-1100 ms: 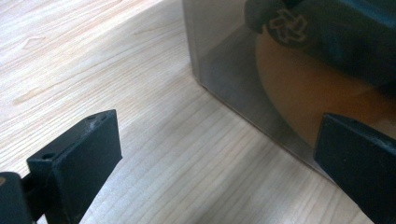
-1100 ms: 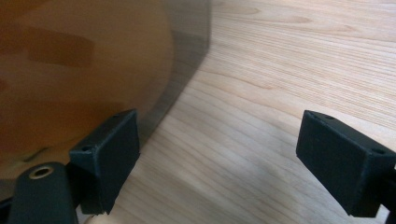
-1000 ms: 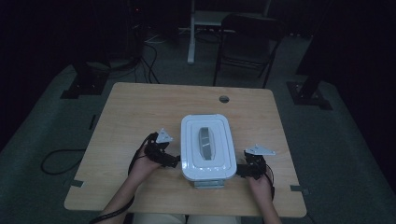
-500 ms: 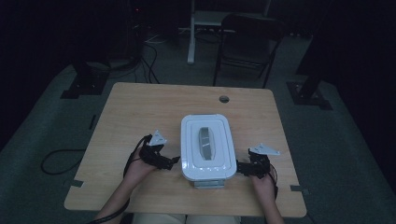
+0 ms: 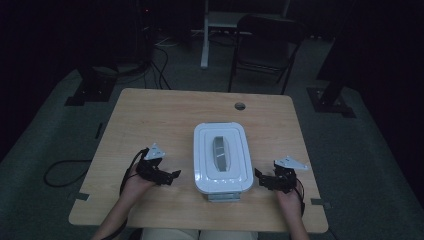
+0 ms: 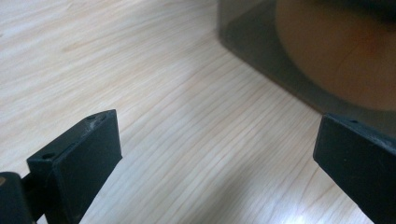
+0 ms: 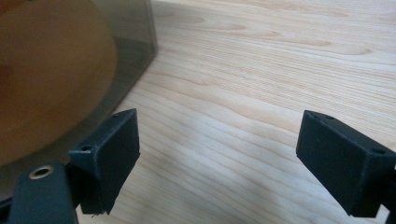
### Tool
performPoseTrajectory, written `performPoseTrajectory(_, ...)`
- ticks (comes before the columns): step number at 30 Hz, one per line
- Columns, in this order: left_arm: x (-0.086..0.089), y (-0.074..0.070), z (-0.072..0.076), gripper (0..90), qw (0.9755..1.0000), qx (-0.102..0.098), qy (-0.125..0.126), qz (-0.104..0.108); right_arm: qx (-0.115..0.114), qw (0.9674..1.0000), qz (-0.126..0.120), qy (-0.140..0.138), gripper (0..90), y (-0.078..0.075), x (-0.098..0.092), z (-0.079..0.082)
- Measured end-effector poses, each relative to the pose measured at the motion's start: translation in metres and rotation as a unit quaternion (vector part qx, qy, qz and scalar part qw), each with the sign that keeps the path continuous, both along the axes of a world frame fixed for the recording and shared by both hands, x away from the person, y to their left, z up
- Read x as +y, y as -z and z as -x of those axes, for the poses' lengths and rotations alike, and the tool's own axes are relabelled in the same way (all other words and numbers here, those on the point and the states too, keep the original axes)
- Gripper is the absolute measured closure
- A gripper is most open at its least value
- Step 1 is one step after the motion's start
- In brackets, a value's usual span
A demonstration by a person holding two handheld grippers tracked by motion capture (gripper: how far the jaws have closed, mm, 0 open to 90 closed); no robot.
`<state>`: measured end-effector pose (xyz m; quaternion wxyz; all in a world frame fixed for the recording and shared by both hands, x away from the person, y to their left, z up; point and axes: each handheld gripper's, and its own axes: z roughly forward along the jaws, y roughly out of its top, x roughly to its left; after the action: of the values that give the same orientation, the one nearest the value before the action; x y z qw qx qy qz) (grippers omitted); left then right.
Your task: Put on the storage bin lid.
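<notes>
A white-lidded box (image 5: 222, 157) with a grey handle on its lid stands in the middle of the wooden table (image 5: 160, 115). My left gripper (image 5: 172, 176) lies on the table just left of the box, open, jaws pointing at its side. My right gripper (image 5: 259, 176) lies just right of the box, also open. In the left gripper view the box's tinted clear wall (image 6: 280, 60) shows a round orange thing (image 6: 345, 51) inside, beyond the gap between the jaws (image 6: 217, 154). The right gripper view has the same wall (image 7: 130, 42) and orange thing (image 7: 46, 74) at upper left; its jaws (image 7: 219, 158) hold nothing.
A round cable hole (image 5: 240, 106) sits near the table's far edge. A dark folding chair (image 5: 265, 45) and stand bases are on the floor beyond the table. Bare wood lies left, right and behind the box.
Both grippers have slid a little toward the near edge of the table, staying beside the box. The box has not moved.
</notes>
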<state>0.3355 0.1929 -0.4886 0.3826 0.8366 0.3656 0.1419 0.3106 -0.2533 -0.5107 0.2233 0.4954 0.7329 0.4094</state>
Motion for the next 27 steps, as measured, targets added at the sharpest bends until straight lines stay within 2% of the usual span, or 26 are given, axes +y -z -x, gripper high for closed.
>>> performPoseTrajectory(7,0.018,0.007,0.006,1.6,0.9998,0.008,-0.019,0.002,0.002,0.9997,0.015,0.017,13.2,0.002,-0.011,0.006)
performPoseTrajectory(11,0.025,0.009,0.009,1.6,0.9996,0.008,-0.027,0.0,0.001,0.9996,0.01,0.027,13.2,0.003,-0.016,0.009)
performPoseTrajectory(13,0.035,0.012,0.012,1.6,0.9993,0.011,-0.036,0.005,0.002,0.9994,0.004,0.036,13.2,0.003,-0.023,0.013)
performPoseTrajectory(23,0.06,0.017,0.022,1.6,0.9974,0.015,-0.07,-0.006,0.012,0.9975,0.024,0.065,13.2,0.01,-0.04,0.025)
performPoseTrajectory(27,0.075,0.018,0.03,1.6,0.9959,0.014,-0.089,-0.006,0.018,0.9955,0.036,0.086,13.2,0.012,-0.048,0.03)
